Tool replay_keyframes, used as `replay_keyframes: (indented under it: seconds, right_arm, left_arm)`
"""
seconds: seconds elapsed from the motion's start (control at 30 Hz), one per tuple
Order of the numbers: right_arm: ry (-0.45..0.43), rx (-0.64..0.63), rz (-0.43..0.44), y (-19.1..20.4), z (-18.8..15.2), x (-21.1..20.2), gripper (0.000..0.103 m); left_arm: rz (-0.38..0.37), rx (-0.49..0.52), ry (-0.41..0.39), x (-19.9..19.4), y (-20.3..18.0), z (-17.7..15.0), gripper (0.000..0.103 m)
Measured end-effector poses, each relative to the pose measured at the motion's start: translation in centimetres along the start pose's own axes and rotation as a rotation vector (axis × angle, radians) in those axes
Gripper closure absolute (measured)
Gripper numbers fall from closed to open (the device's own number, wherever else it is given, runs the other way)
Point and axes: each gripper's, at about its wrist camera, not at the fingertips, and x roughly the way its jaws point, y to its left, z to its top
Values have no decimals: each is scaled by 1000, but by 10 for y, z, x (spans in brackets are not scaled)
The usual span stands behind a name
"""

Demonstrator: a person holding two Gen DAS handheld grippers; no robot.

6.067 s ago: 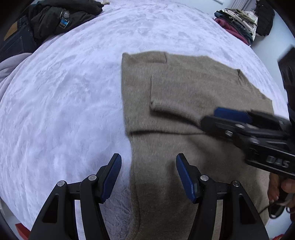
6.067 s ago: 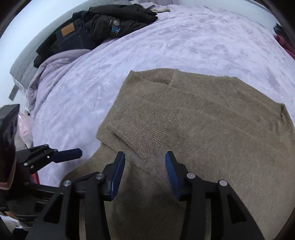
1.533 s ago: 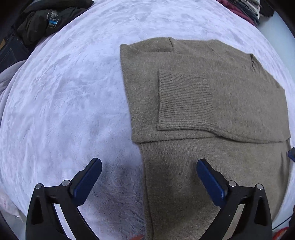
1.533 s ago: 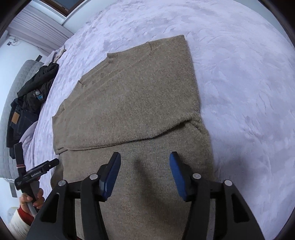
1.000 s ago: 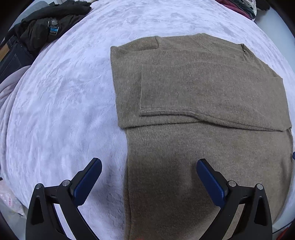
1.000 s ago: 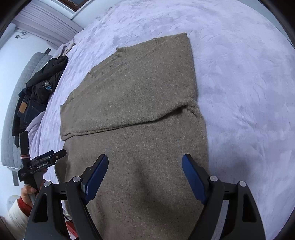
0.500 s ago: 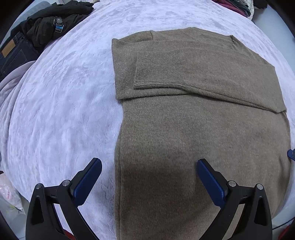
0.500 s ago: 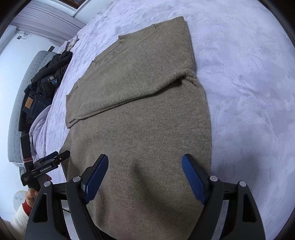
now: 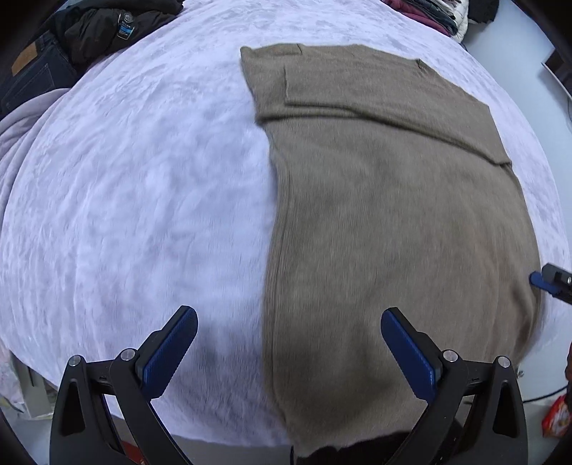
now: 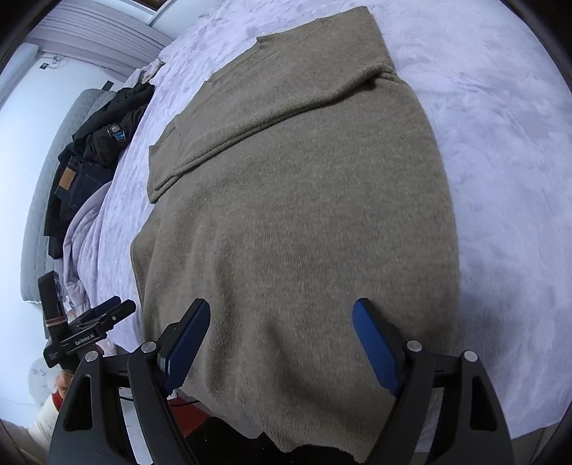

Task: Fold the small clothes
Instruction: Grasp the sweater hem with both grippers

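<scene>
The brown sweater [image 9: 393, 221] lies flat on the lilac bedspread [image 9: 136, 200], long axis running away from the cameras, hem nearest, sleeves folded across the far end. Both the left gripper [image 9: 286, 343] and right gripper [image 10: 280, 329] are spread wide and holding nothing; they've dropped back toward the hem since half a second ago

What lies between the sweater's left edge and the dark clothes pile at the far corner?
Only bare lilac blanket separates the sweater from the dark clothes pile; the left wrist view shows it best.
</scene>
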Motion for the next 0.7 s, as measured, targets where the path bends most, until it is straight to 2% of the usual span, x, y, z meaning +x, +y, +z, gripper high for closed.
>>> replay_keyframes:
  seconds: [0.27, 0.33, 0.43, 0.57, 0.7]
  right_arm:
    - [-34, 105, -47, -50, -55, -37, 19]
    - [-42, 170, -40, -67, -72, -40, 19]
    - [-35, 240, 61, -87, -91, -35, 19]
    - [14, 271, 242, -98, -106, -13, 19]
    - [75, 242, 294, -100, -114, 12, 19]
  left_arm:
    - [-172, 10, 100, 24, -2, -45, 0]
    - [-206, 5, 116, 30, -4, -53, 0]
    - [-256, 4, 118, 30, -9, -61, 0]
    - [-354, -23, 127, 28, -8, -60, 0]
    - [-425, -40, 139, 34, -4, -63, 0]
